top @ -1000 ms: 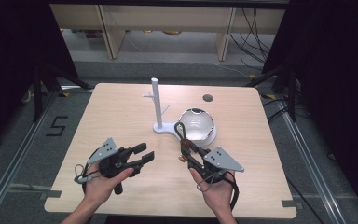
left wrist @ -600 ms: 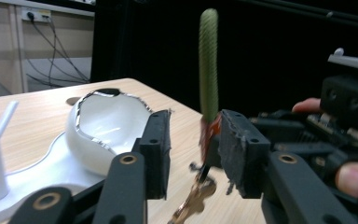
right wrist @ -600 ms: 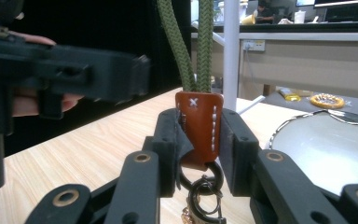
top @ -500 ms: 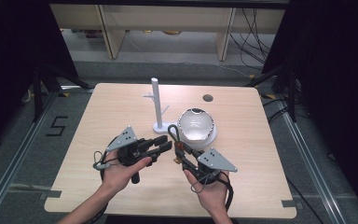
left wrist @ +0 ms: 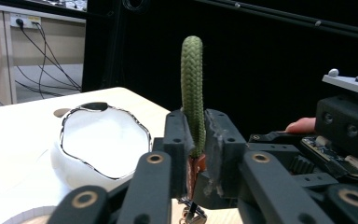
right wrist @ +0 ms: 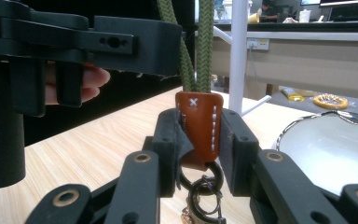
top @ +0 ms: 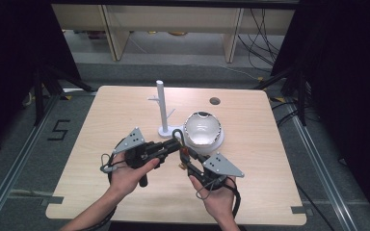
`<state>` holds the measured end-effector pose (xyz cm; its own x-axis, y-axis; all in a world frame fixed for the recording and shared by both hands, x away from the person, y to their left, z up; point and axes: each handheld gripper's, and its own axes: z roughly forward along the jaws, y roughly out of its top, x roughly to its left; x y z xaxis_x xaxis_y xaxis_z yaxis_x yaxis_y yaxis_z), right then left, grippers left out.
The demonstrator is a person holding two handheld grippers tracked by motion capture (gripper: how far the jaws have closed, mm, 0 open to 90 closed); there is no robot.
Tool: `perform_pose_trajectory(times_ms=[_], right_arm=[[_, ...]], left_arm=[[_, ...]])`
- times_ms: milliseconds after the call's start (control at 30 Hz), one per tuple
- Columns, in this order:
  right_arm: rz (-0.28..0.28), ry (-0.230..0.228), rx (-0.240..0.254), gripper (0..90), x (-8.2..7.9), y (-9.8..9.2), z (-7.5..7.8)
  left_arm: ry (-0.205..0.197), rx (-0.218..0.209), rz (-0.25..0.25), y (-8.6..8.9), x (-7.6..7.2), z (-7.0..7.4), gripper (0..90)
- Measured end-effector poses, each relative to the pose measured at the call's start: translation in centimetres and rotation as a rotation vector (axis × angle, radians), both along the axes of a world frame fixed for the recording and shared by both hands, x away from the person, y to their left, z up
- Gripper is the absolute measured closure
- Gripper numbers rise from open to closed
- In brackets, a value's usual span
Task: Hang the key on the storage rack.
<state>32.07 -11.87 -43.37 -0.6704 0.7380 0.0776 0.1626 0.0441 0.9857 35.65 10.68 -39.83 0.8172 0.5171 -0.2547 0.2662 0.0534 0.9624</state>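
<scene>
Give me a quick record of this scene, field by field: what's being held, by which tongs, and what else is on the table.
held item: green braided cord loop with brown leather tab and metal rings
right tongs: shut on the leather tab
left tongs: jaws have just been closing, now pressing the cord loop
nearby: white bowl with dark rim, white peg stand
surface: wooden table

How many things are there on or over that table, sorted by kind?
Grippers: 2, left gripper and right gripper
Keychains with green rope loop: 1
White bowls: 1
White peg stands: 1
Total: 5
</scene>
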Motion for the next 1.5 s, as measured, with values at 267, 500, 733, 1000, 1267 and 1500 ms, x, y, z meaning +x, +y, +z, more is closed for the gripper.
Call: perform_pose_trajectory(times_ms=[267,500,733,1000,1267,1500], right_arm=[[0.003,-0.017,-0.021,69.8,0.1,0.1,0.1],[0.031,-0.024,-0.026,67.8,0.2,0.3,0.1],[0.027,-0.017,-0.048,66.7,0.0,0.4,0.2],[0.036,-0.018,-0.05,61.1,0.0,0.3,0.4],[0.027,-0.003,-0.058,57.1,-0.3,-0.4,0.3],[0.004,0.013,-0.098,56.9,-0.5,-1.7,-0.1]], left_arm=[[0.001,0.03,0.001,0.2,-0.2,0.3,83.6],[-0.016,0.053,0.01,0.2,-0.4,0.5,83.7],[-0.04,0.066,0.028,0.3,-0.6,0.7,83.8],[-0.098,0.094,0.063,0.9,-0.7,1.4,84.0],[-0.123,0.11,0.11,1.9,-0.5,1.5,84.0],[-0.137,0.135,0.163,3.0,-0.1,1.3,84.0]])
